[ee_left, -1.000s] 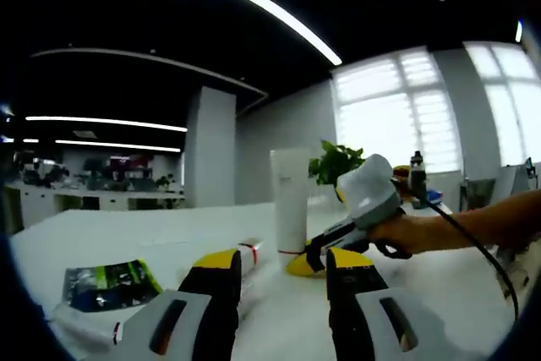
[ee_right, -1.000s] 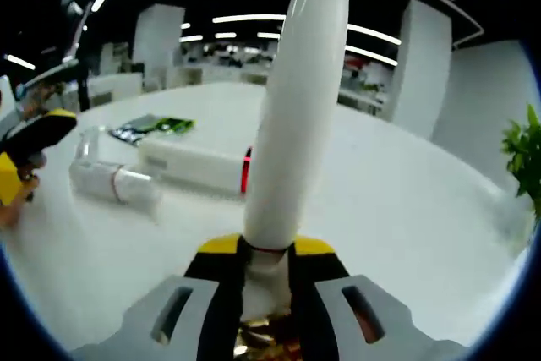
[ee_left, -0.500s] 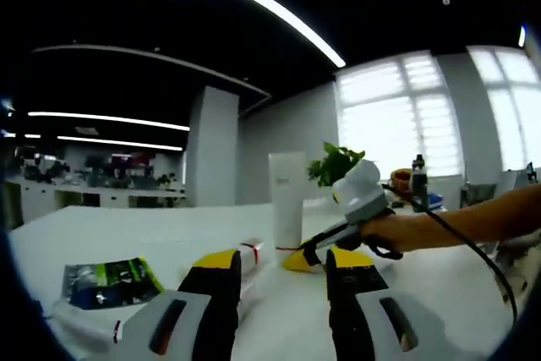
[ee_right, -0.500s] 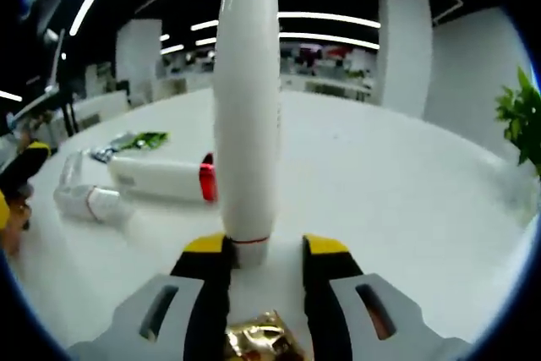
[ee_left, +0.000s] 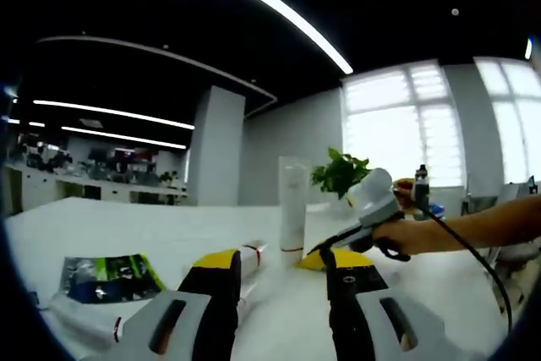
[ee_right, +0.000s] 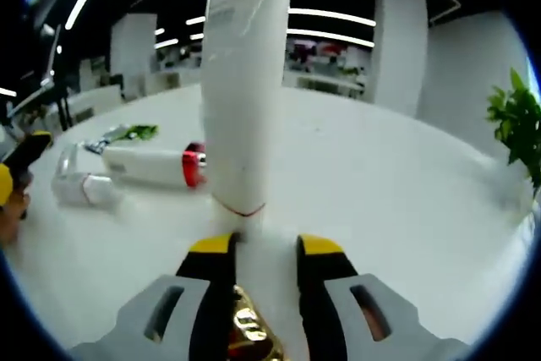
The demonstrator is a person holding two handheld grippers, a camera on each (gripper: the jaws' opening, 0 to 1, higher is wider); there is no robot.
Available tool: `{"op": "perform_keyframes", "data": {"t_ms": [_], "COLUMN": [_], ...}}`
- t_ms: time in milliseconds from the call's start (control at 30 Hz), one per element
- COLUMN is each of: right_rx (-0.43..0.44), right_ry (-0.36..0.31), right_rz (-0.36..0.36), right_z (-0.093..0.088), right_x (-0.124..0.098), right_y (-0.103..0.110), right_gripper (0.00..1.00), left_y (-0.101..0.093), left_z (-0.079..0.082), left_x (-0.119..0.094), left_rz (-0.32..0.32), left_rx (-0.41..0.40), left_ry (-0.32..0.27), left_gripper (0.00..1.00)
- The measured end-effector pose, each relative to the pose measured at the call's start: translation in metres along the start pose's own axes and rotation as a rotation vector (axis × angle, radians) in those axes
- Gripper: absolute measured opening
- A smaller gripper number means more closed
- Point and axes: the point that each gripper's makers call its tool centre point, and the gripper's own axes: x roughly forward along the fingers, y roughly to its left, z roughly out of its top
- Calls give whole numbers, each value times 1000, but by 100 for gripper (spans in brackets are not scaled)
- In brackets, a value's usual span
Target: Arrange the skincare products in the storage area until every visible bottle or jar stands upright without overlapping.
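Note:
A tall white tube (ee_right: 245, 90) stands upright on its cap on the white table (ee_right: 406, 209), just beyond the tips of my right gripper (ee_right: 265, 247). That gripper is open and holds nothing. In the left gripper view the same tube (ee_left: 293, 209) stands mid-table, with the right gripper (ee_left: 328, 259) and the hand holding it just to its right. My left gripper (ee_left: 283, 261) is open and empty, low over the table. A white tube with a red band (ee_right: 152, 165) lies flat, and so does a smaller white tube (ee_right: 80, 188).
A green and blue sachet (ee_left: 110, 276) lies flat at the left. A potted plant (ee_left: 338, 171) and a dark bottle (ee_left: 420, 192) stand at the table's far side by the windows. The right gripper's cable (ee_left: 473, 247) trails off to the right.
My right gripper was shut on the tall tube, then opened and drew back a little. The tube stays standing on its own. My left gripper stayed open.

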Motion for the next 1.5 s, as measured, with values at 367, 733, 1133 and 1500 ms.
{"op": "perform_keyframes", "data": {"t_ms": [367,733,1133,1500], "right_rx": [39,27,52,80], "right_ry": [-17,-8,-21,-147], "right_rz": [-5,-56,-57,22], "right_z": [2,5,9,21], "right_x": [2,6,9,-32], "right_y": [9,10,14,28], "right_gripper": [18,14,17,23], "left_y": [2,7,9,9], "left_z": [1,2,4,17], "left_x": [1,0,-1,-4], "left_rz": [3,17,29,45], "left_rx": [-11,-39,-39,13], "left_ry": [-4,-17,-26,-63], "left_gripper": [41,41,41,42]}}
